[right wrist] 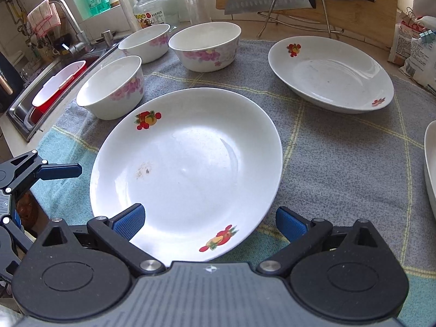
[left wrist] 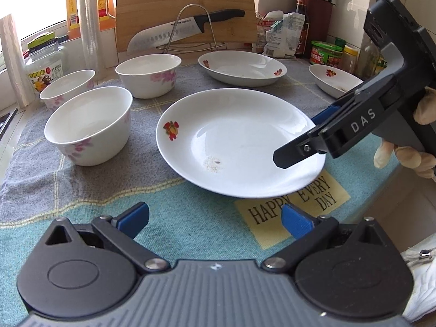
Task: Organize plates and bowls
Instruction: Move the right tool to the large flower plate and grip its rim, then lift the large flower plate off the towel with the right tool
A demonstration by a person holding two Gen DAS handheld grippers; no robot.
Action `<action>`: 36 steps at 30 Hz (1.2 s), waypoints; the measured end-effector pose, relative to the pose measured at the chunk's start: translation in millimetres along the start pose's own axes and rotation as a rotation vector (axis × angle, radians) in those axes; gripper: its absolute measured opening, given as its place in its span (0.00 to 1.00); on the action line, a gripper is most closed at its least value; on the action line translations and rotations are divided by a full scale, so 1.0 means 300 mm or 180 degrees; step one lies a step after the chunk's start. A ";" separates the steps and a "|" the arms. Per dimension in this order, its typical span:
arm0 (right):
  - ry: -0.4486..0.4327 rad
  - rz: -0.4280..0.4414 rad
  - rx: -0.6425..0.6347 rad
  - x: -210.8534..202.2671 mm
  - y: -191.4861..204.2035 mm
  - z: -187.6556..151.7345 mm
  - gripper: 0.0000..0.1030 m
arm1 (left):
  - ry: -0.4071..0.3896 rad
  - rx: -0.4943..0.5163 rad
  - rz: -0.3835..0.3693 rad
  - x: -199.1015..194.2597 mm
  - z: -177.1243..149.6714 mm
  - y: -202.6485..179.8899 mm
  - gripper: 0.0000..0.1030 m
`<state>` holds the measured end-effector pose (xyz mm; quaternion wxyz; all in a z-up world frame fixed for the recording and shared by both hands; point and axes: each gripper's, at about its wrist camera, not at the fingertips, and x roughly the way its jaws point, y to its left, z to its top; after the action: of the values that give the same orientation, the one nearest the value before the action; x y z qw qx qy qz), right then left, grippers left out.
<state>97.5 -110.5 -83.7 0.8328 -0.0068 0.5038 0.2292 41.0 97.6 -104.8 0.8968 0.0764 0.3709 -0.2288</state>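
- The left gripper (left wrist: 215, 219) sits nearest the left wrist camera, its blue pads spread wide and holding nothing, low over the cloth (left wrist: 169, 218) just short of the near plate (left wrist: 237, 141).
- The right gripper (right wrist: 209, 224) is also wide open; the near edge of that plate lies between its pads, and I cannot tell whether either pad touches the rim.
- Nothing looks stacked: three plates lie apart on the cloth-covered surface, the near plate, a far plate (left wrist: 242, 68) and one at the far right (left wrist: 333, 79).
- Three bowls (left wrist: 90, 125) stand separately at the left, near the sink (right wrist: 43, 92).
- By my reading, the sorting has hardly begun; gathering plates and nesting bowls is all left.
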 end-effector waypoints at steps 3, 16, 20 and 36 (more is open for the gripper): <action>0.0022 -0.0003 -0.0006 0.013 0.013 0.011 1.00 | -0.0031 0.0071 -0.0046 0.014 0.000 0.010 0.99; 0.0099 -0.0019 0.0090 0.051 0.021 0.039 1.00 | -0.0093 0.0315 -0.0246 0.076 0.007 0.016 0.99; 0.0115 -0.0043 0.0104 0.057 0.024 0.046 1.00 | -0.0128 0.0428 -0.0293 0.091 0.015 0.014 0.99; 0.0183 0.0073 -0.0050 0.089 -0.019 0.111 1.00 | -0.0331 0.0590 -0.0479 0.107 0.009 0.027 1.00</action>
<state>137.8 -97.5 -91.2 0.8153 -0.0142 0.5257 0.2424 66.4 92.8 -125.7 0.8842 0.1190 0.3058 -0.3323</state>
